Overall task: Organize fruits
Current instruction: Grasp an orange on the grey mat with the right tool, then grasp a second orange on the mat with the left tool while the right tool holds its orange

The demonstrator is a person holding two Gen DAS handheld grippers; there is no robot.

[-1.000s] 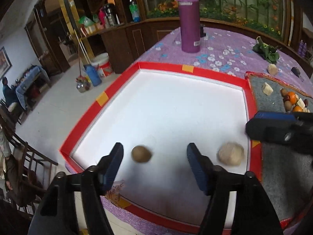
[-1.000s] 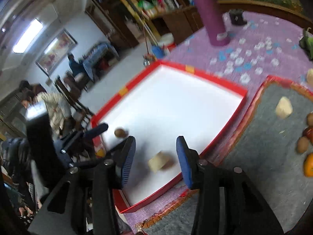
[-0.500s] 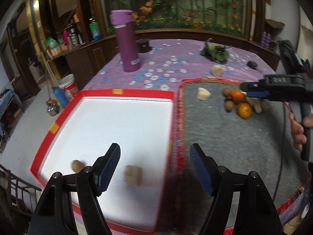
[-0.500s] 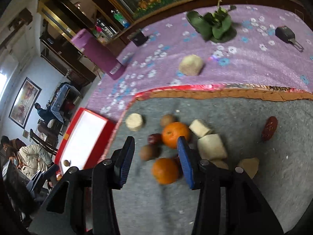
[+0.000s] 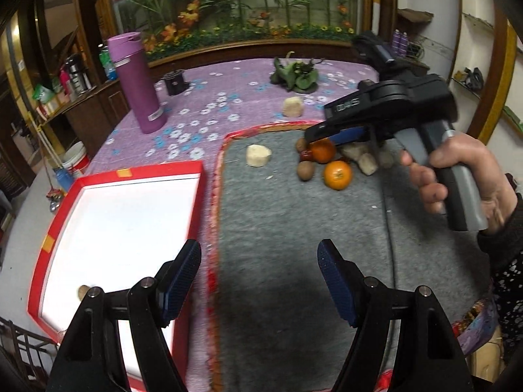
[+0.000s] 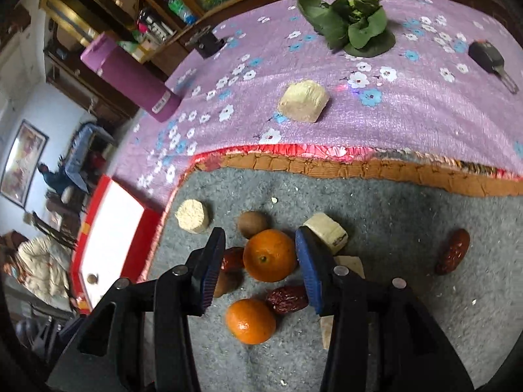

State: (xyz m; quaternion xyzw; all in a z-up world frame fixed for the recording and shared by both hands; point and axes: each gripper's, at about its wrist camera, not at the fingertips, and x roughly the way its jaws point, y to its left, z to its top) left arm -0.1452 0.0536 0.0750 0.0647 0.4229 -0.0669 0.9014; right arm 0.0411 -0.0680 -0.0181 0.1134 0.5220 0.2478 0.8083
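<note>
1. The shallow red-rimmed tray with a white floor (image 5: 137,176) sits left of the grey felt mat (image 5: 294,222) — inside it, one small brown kiwi-like fruit (image 5: 84,291) near the front corner.
2. On the mat lies a cluster: two oranges, brown kiwis, dark red dates and pale cut chunks.
3. The right gripper (image 6: 260,254) has its jaws parted around the farther round orange (image 6: 269,254), not visibly pressing it.
4. The left gripper (image 5: 260,281) hangs wide open over the mat's edge — empty.
5. The nearer orange (image 6: 250,320) lies just beside a wrinkled red date (image 6: 287,299).
</note>
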